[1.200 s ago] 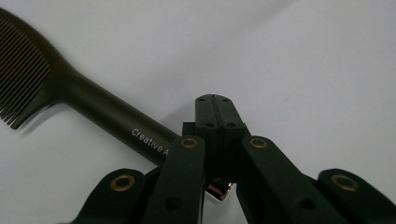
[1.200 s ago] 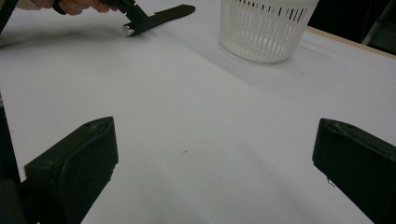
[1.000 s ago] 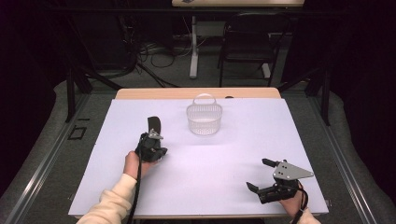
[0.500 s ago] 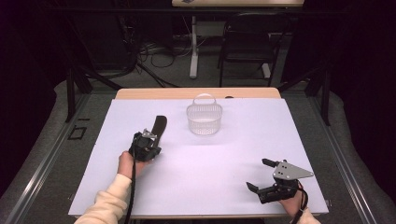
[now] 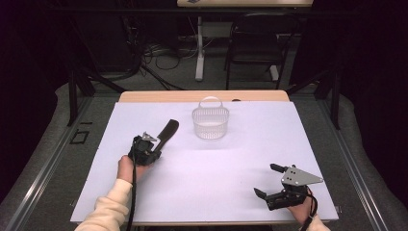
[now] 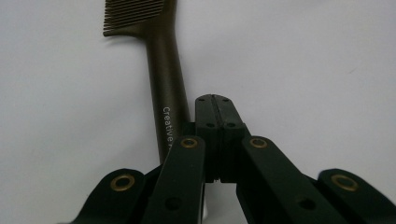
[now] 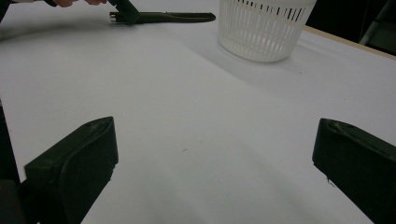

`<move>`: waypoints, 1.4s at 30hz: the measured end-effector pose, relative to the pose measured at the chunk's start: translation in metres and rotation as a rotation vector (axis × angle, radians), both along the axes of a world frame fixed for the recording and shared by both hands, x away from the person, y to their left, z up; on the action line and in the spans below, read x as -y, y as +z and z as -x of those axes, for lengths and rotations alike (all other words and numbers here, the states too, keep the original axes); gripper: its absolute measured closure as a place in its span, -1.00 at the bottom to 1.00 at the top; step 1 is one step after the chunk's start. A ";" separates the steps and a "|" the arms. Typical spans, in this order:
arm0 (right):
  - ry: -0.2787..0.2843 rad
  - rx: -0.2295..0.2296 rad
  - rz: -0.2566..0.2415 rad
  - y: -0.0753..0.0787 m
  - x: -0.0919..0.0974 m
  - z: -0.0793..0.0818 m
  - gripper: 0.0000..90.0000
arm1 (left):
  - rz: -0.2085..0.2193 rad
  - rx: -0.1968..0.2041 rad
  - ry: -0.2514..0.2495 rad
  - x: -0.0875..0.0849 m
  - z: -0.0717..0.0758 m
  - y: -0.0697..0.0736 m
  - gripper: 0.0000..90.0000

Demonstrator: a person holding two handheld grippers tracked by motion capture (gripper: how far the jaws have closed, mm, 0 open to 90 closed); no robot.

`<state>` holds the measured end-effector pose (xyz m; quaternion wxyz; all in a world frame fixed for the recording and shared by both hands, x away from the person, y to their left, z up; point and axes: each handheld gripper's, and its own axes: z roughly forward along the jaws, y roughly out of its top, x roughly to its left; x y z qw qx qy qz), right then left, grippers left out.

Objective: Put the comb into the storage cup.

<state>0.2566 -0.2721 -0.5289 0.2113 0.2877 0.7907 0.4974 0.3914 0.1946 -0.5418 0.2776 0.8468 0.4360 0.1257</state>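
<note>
A dark brown comb point(image 5: 166, 133) lies flat on the white table sheet point(image 5: 216, 168), left of centre, its toothed end pointing up and right. My left gripper point(image 5: 157, 144) rests at the handle end. In the left gripper view its jaws point(image 6: 215, 100) are pressed together with nothing between them, and the comb's handle point(image 6: 166, 93) runs along their left side, its teeth at the top. Near the front right edge, my right gripper point(image 5: 265, 180) lies open and empty. In the right gripper view its fingers point(image 7: 79, 163) stand wide apart over bare sheet.
A white slotted plastic basket point(image 5: 210, 122) with a hoop handle stands at the back centre of the sheet; it appears empty. In the right gripper view the basket point(image 7: 261, 28) sits ahead at the right and the comb point(image 7: 177, 17) at the far left. A wooden table edge point(image 5: 202, 96) runs behind.
The comb's far end has swung to the right, from nearly straight away to a diagonal. The left hand has shifted slightly. The right gripper has stayed still.
</note>
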 end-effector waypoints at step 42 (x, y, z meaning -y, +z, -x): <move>-0.002 -0.013 0.005 -0.001 -0.001 0.000 -1.00 | -0.042 0.009 0.040 -0.014 -0.006 -0.003 1.00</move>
